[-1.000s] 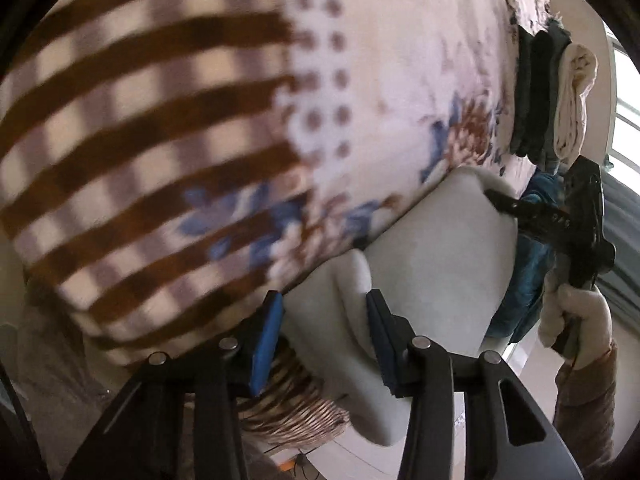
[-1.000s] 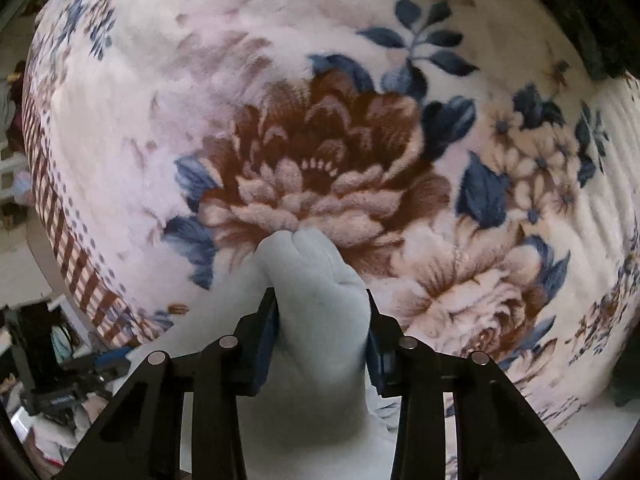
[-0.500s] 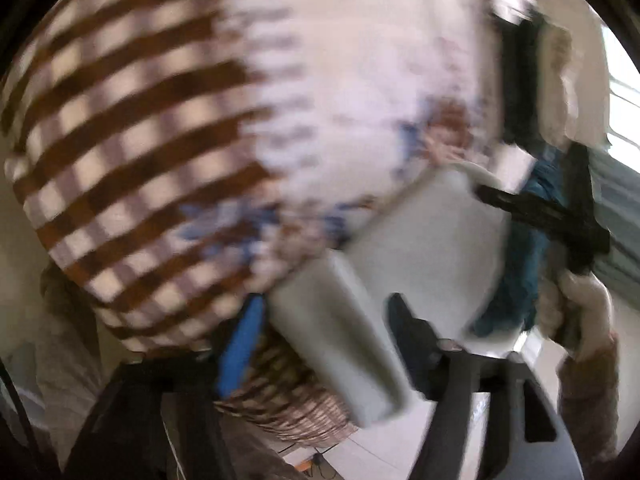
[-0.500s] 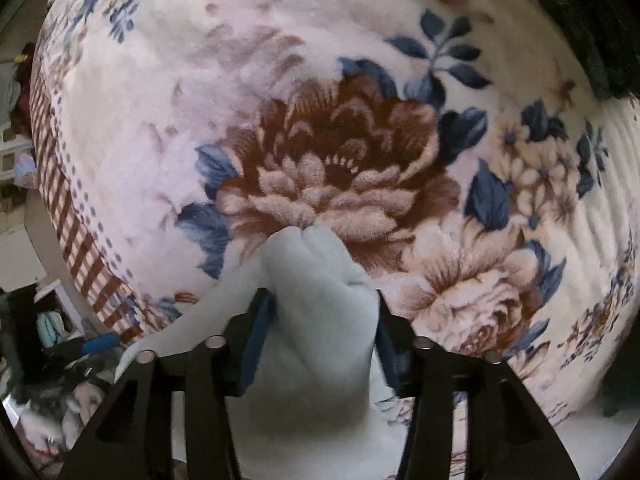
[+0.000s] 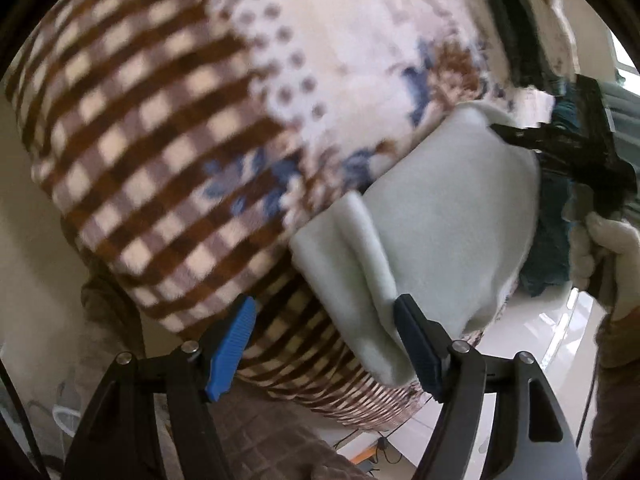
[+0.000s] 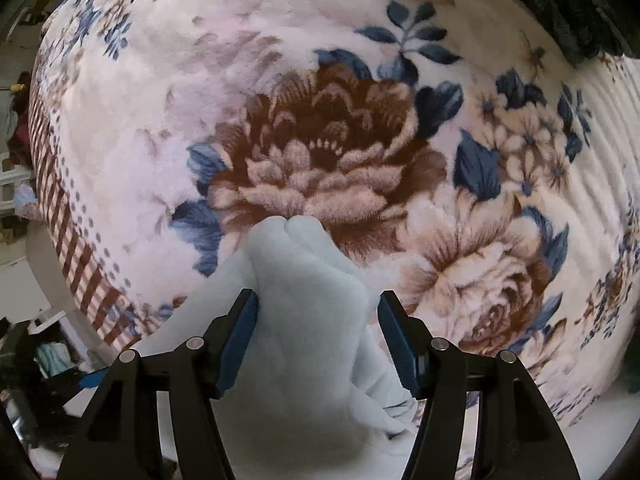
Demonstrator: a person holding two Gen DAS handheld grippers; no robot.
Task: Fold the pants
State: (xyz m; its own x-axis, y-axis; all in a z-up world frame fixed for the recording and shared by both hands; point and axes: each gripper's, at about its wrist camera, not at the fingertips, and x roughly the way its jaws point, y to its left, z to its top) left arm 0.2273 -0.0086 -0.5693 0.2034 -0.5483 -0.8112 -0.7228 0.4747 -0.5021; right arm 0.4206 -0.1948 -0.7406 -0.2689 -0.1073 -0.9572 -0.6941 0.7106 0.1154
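Pale mint fleece pants (image 5: 448, 216) lie folded on the floral blanket (image 5: 320, 40) at the bed's edge. My left gripper (image 5: 325, 344) is open just above that edge. The pants' near fold leans on its right finger, and a wide gap shows to the left pad. My right gripper (image 6: 318, 334) points down over the pants' far bunch (image 6: 304, 280) and its jaws are opening. The bunch stands between them, clear of the right pad. In the left wrist view the right gripper (image 5: 520, 136) sits at the pants' far corner, held by a gloved hand (image 5: 600, 248).
Dark folded clothes (image 5: 516, 20) and a cream towel (image 5: 554, 8) are stacked at the bed's far side. A teal garment (image 5: 552, 232) hangs beyond the pants. White tiled floor (image 5: 540, 360) lies below the bed edge. A dark cloth (image 6: 568, 0) sits top right on the blanket.
Both grippers have opened and let go of the pants. The left gripper has risen and rolled. The bunch in the right jaws has spread out.
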